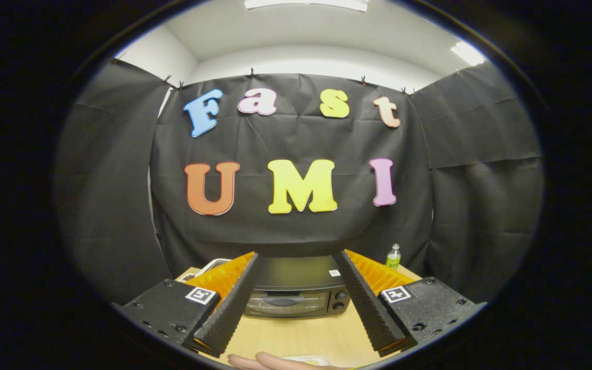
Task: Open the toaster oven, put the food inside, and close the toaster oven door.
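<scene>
A dark toaster oven stands on the wooden table beyond my fingers, seen between them. Its glass door with a handle is closed, and two knobs sit at its right side. My gripper is open, held above the table with nothing between its fingers. Just below the fingers, at the table's near edge, a person's hand rests beside a pale object that is mostly hidden; I cannot tell what it is.
A small green-labelled bottle stands right of the oven at the table's back. A white object peeks out left of the oven behind my left finger. Black cloth walls close the booth on three sides.
</scene>
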A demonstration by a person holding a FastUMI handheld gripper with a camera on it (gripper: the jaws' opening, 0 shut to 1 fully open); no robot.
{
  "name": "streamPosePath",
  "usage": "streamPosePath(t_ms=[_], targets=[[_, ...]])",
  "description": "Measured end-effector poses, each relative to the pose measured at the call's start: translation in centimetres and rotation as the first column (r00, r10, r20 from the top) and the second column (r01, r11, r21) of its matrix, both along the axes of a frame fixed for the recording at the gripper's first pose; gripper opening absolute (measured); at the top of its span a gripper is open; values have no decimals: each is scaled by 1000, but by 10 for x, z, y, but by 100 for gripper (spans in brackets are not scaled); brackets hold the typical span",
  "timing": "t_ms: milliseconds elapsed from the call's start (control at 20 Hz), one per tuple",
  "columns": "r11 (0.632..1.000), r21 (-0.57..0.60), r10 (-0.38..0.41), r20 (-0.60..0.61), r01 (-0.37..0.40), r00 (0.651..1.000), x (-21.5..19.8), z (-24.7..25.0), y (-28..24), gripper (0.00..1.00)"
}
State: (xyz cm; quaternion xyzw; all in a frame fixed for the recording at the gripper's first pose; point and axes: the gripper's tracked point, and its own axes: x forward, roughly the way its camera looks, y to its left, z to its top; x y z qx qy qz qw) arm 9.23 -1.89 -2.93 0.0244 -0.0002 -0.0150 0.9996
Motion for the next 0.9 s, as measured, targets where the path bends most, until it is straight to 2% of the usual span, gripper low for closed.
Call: streamPosePath(t_ms=[200,450,600,800,900], targets=[[1000,-4,15,-26,-15,1000,49,-31,1,100],[998,13,63,-184,-61,981,113,-112,21,100],[997,-17,70,-265,-77,962,146,-148,32,100],[995,-43,69,-326,-88,943,171,-181,47,100],[995,-56,56,-320,-78,946,181,-184,46,100]])
